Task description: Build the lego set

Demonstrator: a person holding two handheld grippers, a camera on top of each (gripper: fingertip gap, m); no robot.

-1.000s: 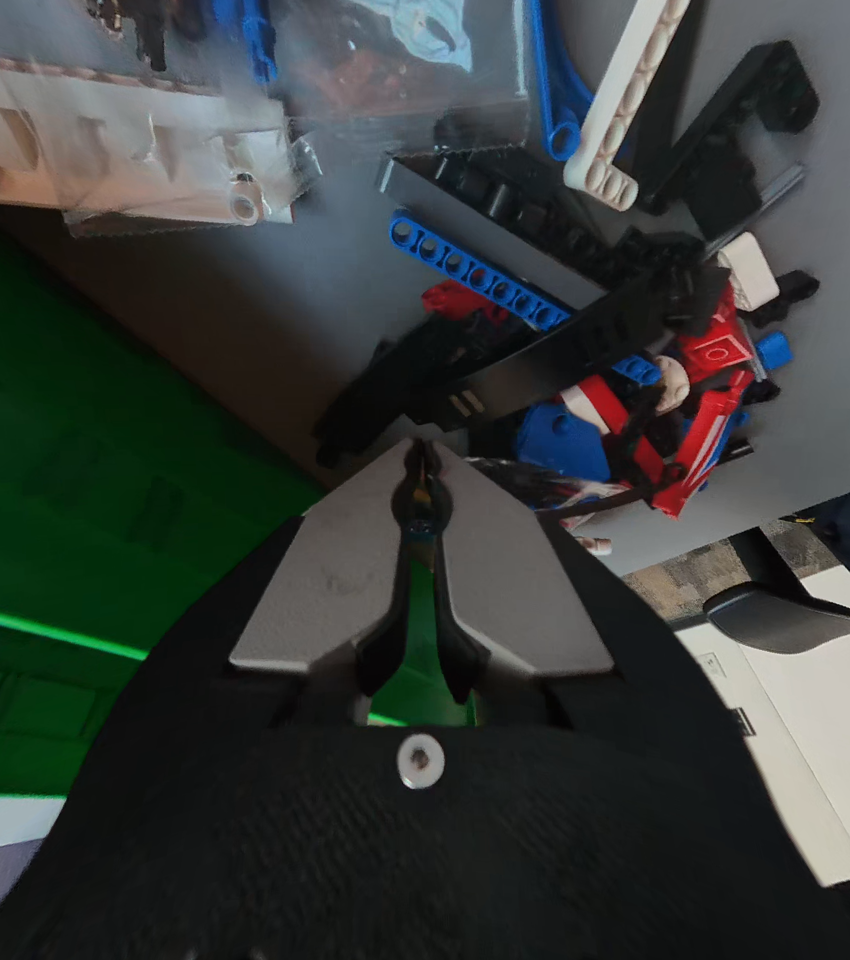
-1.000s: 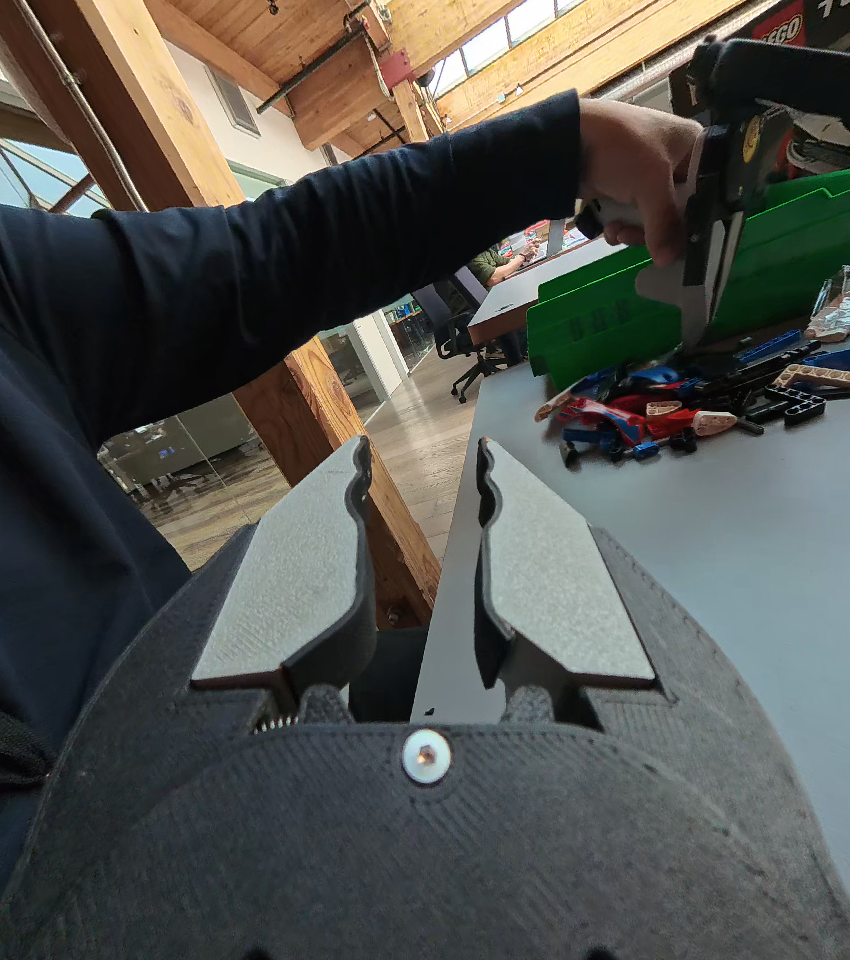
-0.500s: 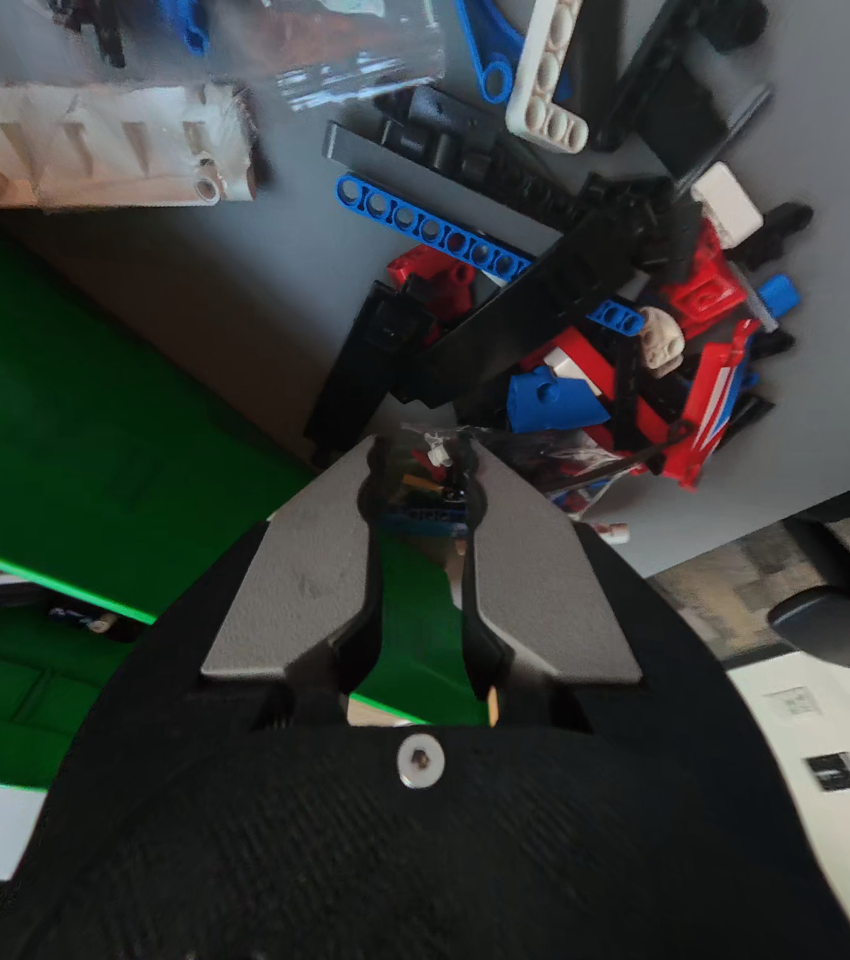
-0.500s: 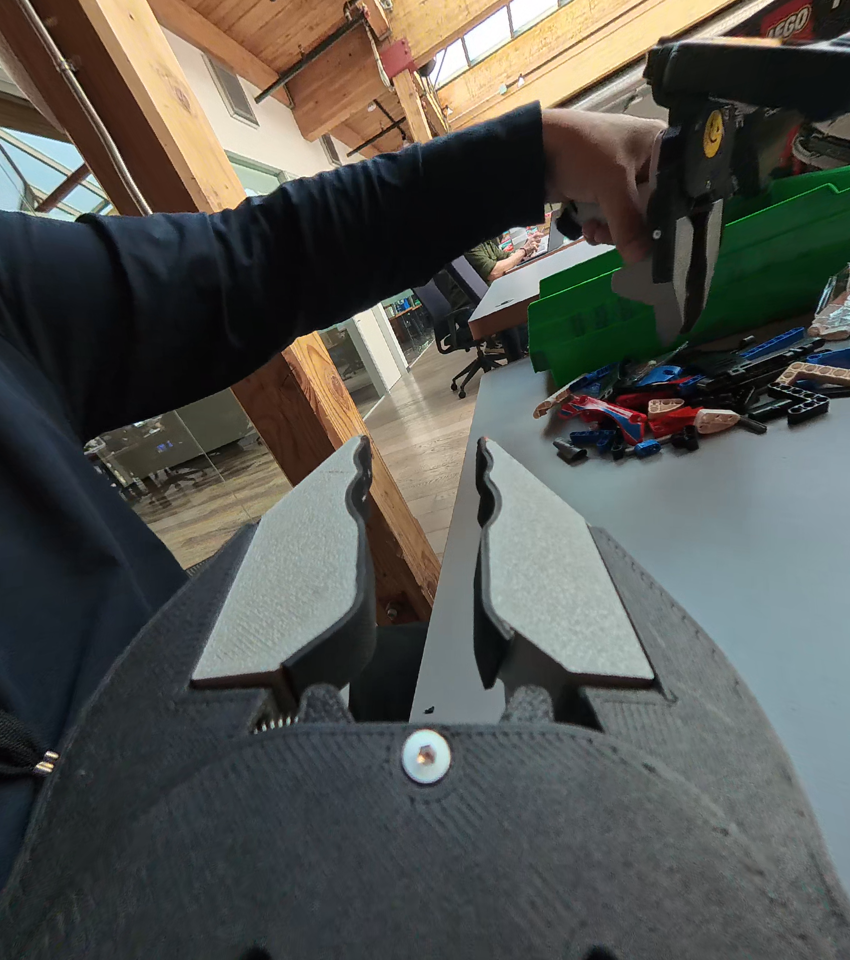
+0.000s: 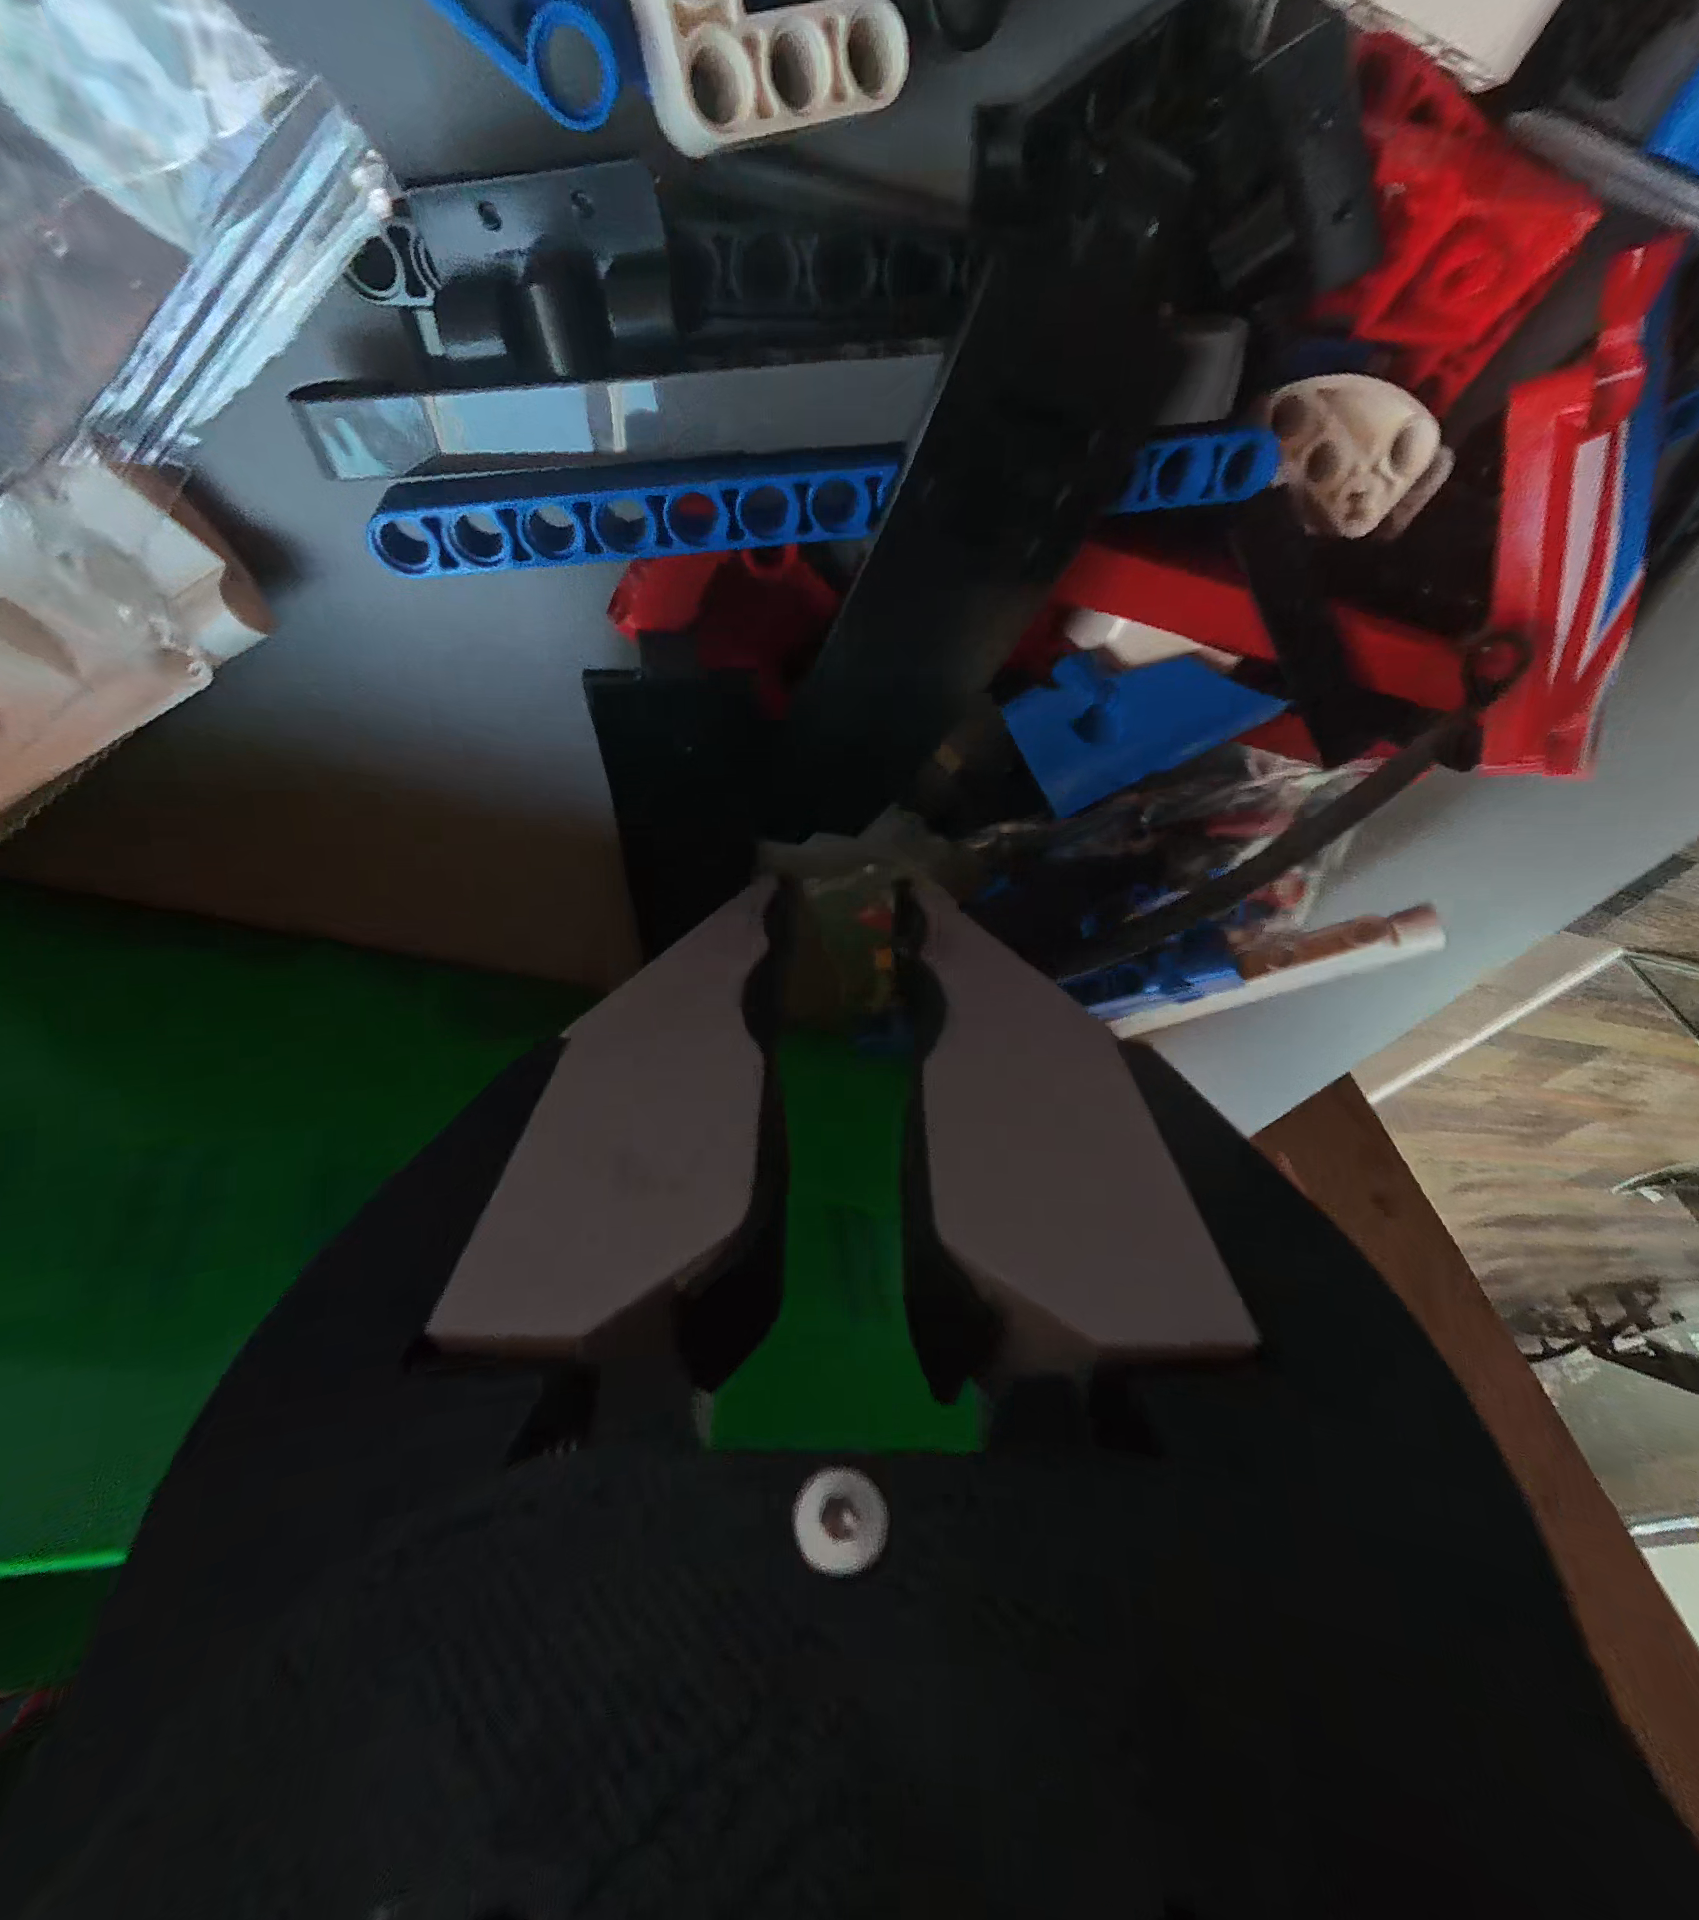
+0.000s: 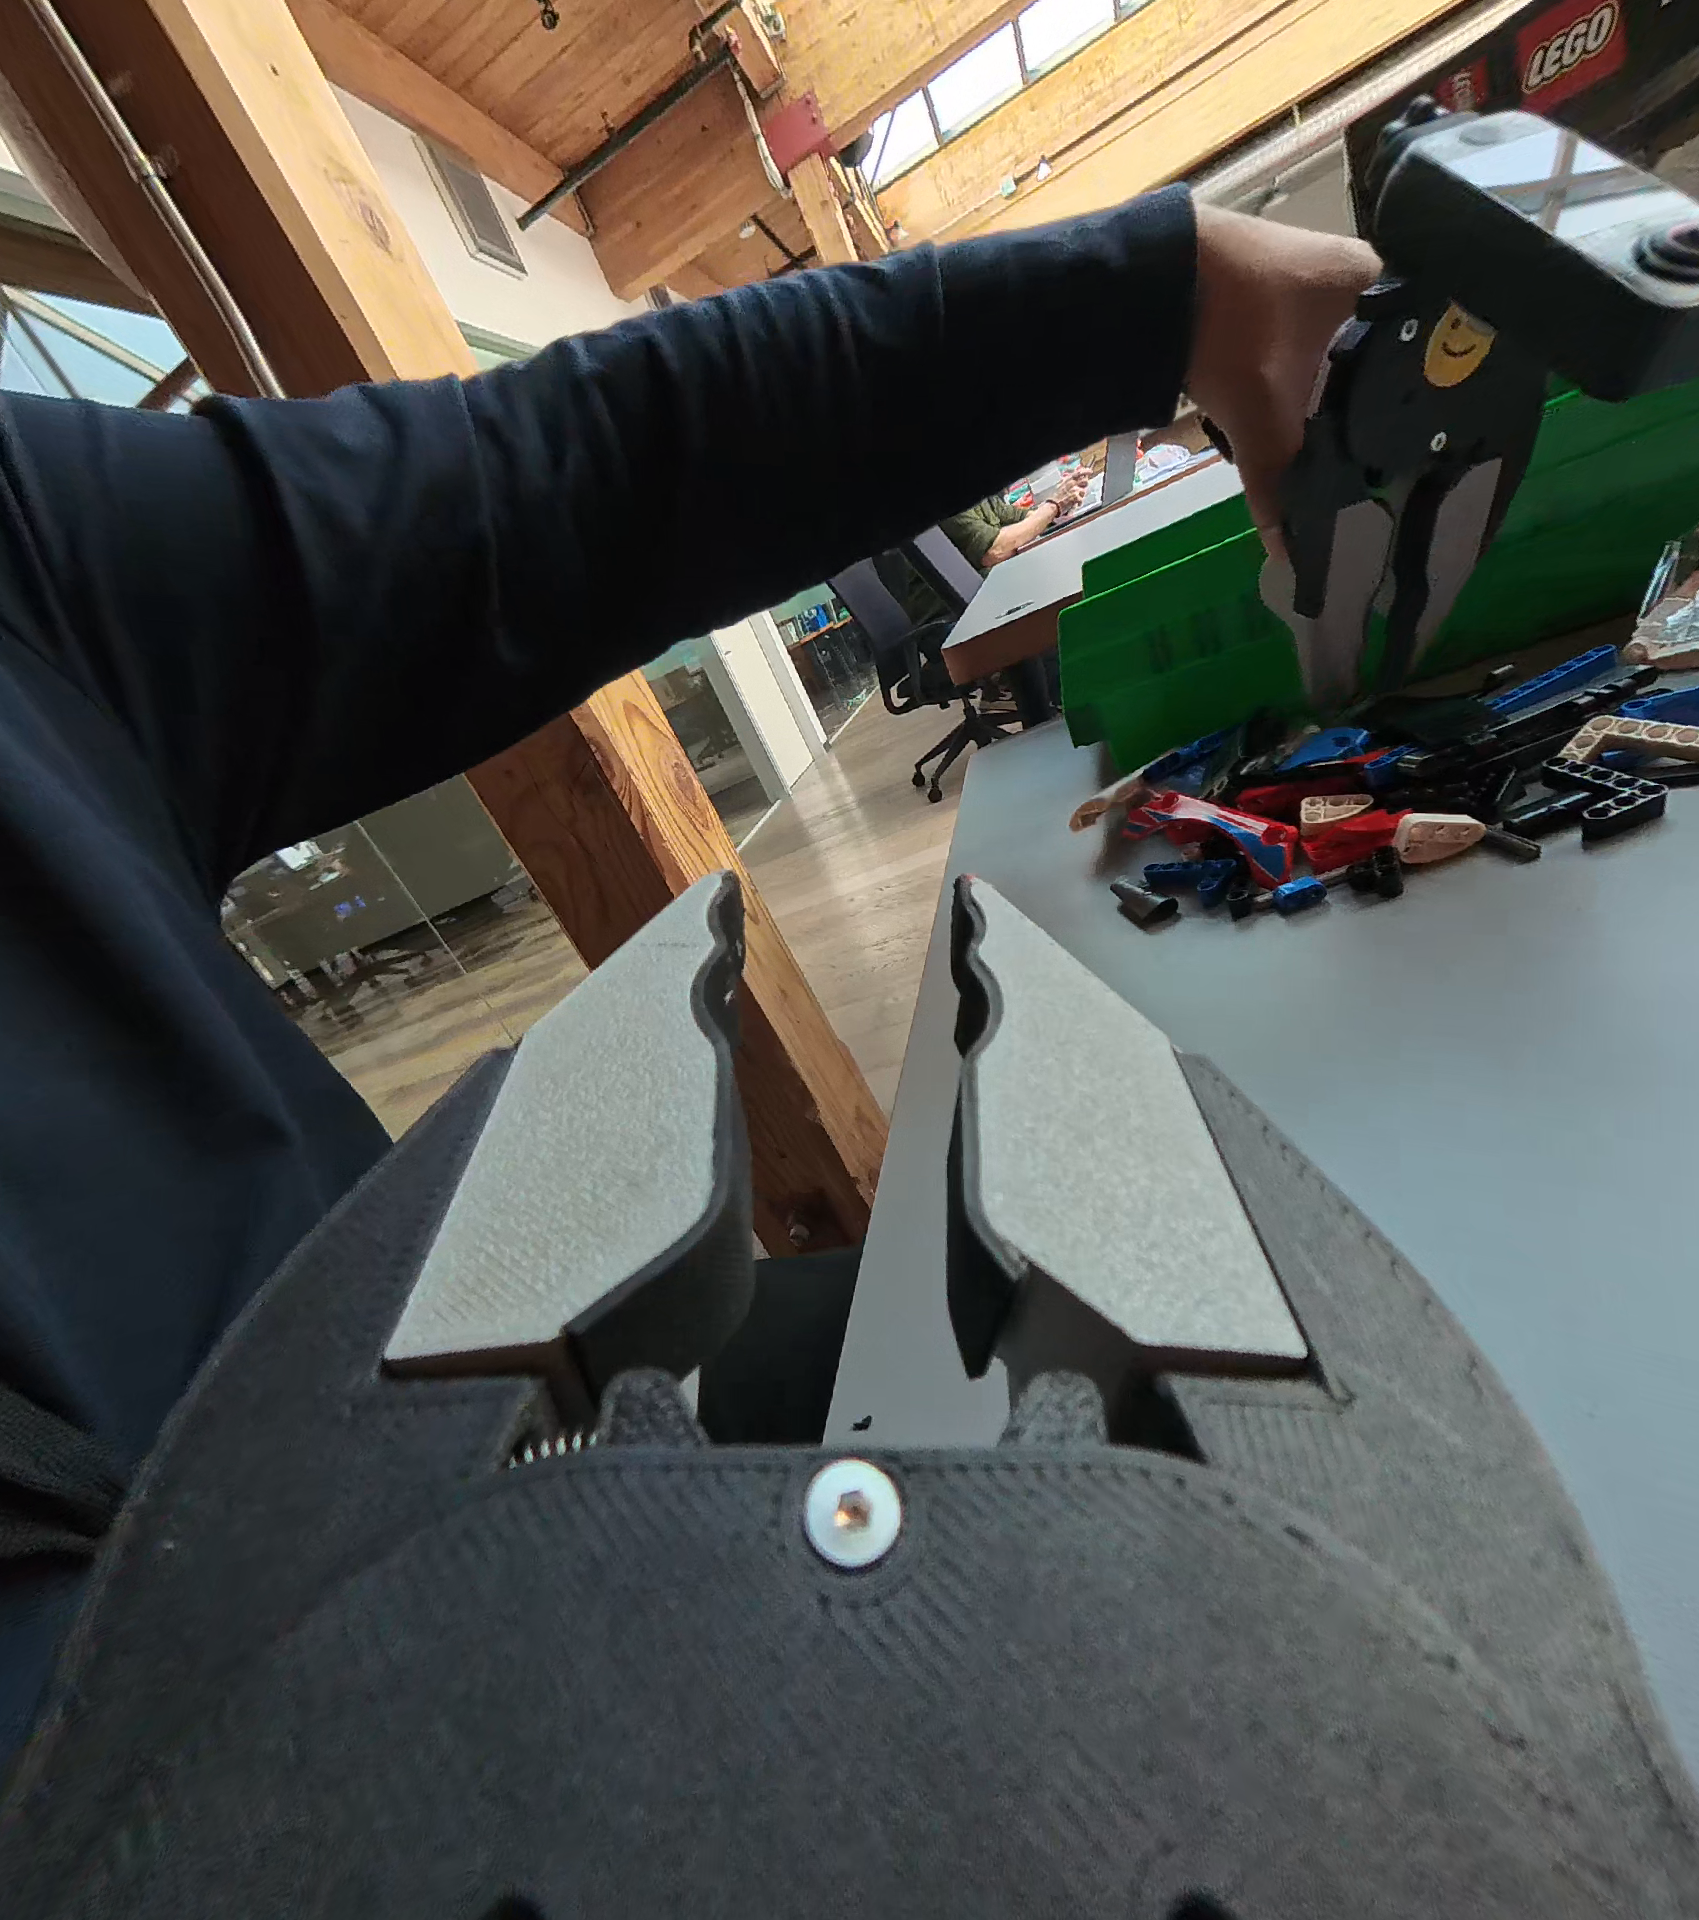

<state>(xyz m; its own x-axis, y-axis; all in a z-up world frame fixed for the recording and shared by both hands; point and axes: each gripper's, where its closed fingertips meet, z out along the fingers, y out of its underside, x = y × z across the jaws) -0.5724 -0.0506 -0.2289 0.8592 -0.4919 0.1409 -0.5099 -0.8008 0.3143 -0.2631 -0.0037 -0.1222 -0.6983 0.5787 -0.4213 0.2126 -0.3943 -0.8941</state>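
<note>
In the left wrist view my left gripper [image 5: 840, 894] points down at the near edge of a pile of building bricks. Its pads are closed on a small clear plastic bag [image 5: 1115, 862] of tiny coloured pieces, and the bag's end fills the space between the tips. A long black panel [image 5: 1011, 436], a blue holed beam [image 5: 637, 520] and a tan skull-like piece [image 5: 1354, 457] lie just beyond. The right wrist view shows the left gripper [image 6: 1354, 686] tips-down on the pile [image 6: 1344, 800]. My right gripper [image 6: 845, 914] is open and empty at the grey table's [image 6: 1447, 1143] left edge.
A green bin [image 5: 149, 1143] stands beside the pile; it also shows in the right wrist view [image 6: 1188, 644]. A larger clear bag of white parts [image 5: 45, 582] lies at the left. A person's dark-sleeved arm [image 6: 616, 468] crosses above. A wooden post [image 6: 616, 790] stands off the table's edge. Tip to tip, the grippers are about 35 cm apart.
My left gripper was shut, opened around the small clear bag, moved lower and closer to the pile, and has closed on the bag again. The right gripper has not moved.
</note>
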